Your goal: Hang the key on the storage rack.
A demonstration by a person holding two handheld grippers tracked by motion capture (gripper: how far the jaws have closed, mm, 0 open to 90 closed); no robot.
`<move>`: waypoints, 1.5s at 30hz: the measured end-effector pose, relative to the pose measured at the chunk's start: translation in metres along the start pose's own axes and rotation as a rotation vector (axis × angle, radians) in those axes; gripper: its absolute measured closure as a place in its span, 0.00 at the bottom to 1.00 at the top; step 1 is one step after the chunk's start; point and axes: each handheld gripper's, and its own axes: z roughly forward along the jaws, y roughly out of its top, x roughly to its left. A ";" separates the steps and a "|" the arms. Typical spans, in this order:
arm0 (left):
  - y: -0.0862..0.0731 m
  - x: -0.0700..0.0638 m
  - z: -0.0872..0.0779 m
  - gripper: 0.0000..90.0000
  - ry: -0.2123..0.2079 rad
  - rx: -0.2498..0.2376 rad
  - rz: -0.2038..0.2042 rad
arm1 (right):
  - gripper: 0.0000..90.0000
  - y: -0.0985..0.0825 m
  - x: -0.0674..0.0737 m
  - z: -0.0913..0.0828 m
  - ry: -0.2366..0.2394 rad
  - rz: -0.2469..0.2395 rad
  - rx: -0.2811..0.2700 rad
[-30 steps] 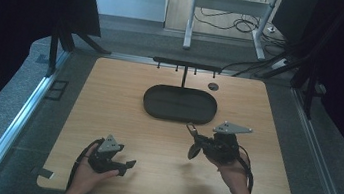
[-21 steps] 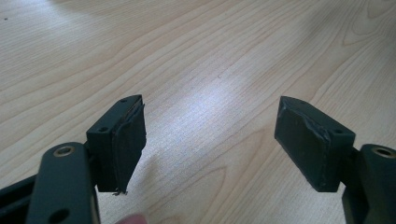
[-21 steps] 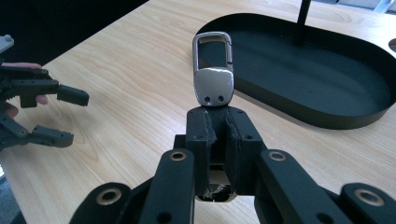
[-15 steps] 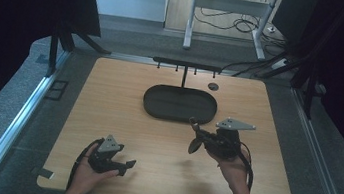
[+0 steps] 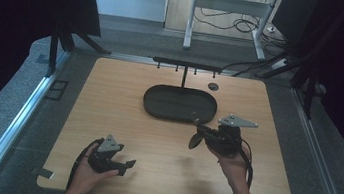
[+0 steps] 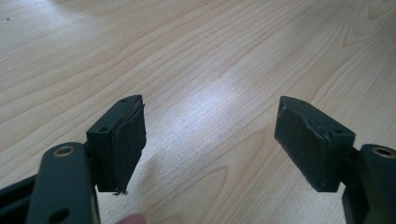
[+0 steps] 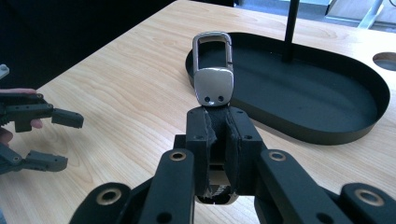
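Observation:
A silver metal clip [image 7: 213, 70] on a black strap sticks out forward from my right gripper [image 7: 218, 116], whose jaws are shut on the strap. In the high view the right gripper [image 5: 201, 131] hovers just in front of the near right rim of a black oval tray [image 5: 151, 105]. The tray [image 7: 327, 133] holds nothing but a thin upright post [image 7: 292, 28]. My left gripper [image 6: 210, 140] stands open over bare wood with nothing between its pads. It is at the table's near left [image 5: 126, 167] and lies to the left in the right gripper view [image 7: 69, 140].
The post carries a black crossbar with small hooks [image 5: 187, 64] behind the tray. A round hole [image 5: 213, 86] sits in the wooden tabletop at the back right. Metal rails run along both table sides, with dark curtains and floor cables beyond.
The right gripper with the clip has drifted slightly away from the person and to the right. The left gripper has stayed put.

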 end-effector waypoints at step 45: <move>0.000 0.000 0.000 0.28 0.001 0.003 0.004 | 0.90 0.023 -0.023 0.006 -0.134 0.027 -0.078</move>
